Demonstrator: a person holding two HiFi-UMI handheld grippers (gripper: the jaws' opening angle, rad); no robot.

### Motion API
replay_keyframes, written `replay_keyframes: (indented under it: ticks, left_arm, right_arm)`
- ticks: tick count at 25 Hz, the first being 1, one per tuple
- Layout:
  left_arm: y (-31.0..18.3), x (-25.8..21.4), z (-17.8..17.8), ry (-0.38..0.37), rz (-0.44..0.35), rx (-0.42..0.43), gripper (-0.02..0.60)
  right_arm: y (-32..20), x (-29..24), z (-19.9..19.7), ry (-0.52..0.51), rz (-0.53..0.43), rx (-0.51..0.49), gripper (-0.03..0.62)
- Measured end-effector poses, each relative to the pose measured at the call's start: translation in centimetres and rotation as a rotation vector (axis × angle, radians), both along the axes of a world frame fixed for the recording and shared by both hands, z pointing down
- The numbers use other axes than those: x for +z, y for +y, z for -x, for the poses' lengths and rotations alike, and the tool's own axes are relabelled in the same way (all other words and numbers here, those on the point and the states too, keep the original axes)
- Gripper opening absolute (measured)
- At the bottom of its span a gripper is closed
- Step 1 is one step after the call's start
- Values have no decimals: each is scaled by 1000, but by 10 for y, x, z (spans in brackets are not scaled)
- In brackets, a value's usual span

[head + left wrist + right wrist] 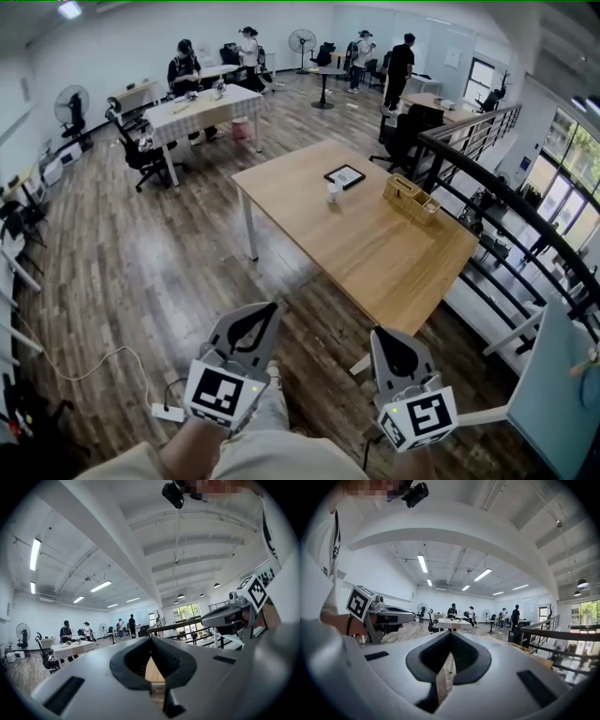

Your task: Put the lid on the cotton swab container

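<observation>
A small white container (335, 188) stands on the light wooden table (375, 253), far ahead of me in the head view; it is too small to tell whether it has a lid. My left gripper (270, 307) and right gripper (375, 332) are held low over the floor, well short of the table. Both are shut with nothing between their jaws. The left gripper view shows its jaw tips (151, 639) meeting, with the right gripper (229, 616) beside it. In the right gripper view the tips (450, 633) meet too.
A black-framed flat card (344, 175) and a wooden organiser box (411, 198) also lie on the table. A dark railing (506, 197) runs along its right side. Several people stand at far tables (202, 108). A cable and power strip (167, 411) lie on the floor at my left.
</observation>
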State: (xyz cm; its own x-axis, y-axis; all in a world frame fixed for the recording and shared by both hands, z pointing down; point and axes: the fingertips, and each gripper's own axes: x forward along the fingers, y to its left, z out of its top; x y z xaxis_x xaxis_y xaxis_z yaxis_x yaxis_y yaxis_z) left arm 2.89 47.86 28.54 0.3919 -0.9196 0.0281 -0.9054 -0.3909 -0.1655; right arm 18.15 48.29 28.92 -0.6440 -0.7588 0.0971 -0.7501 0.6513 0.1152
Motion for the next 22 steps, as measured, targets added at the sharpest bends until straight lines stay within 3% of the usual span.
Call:
replay_keyframes:
  ticks: [11, 22]
  left_arm:
    - [-119, 7, 38, 2, 16, 6, 23]
    - [-263, 7, 104, -3, 40, 83, 23]
  right_arm:
    - [-118, 13, 40, 29, 26, 2, 26]
    - [-255, 11, 107, 62, 53, 82, 26]
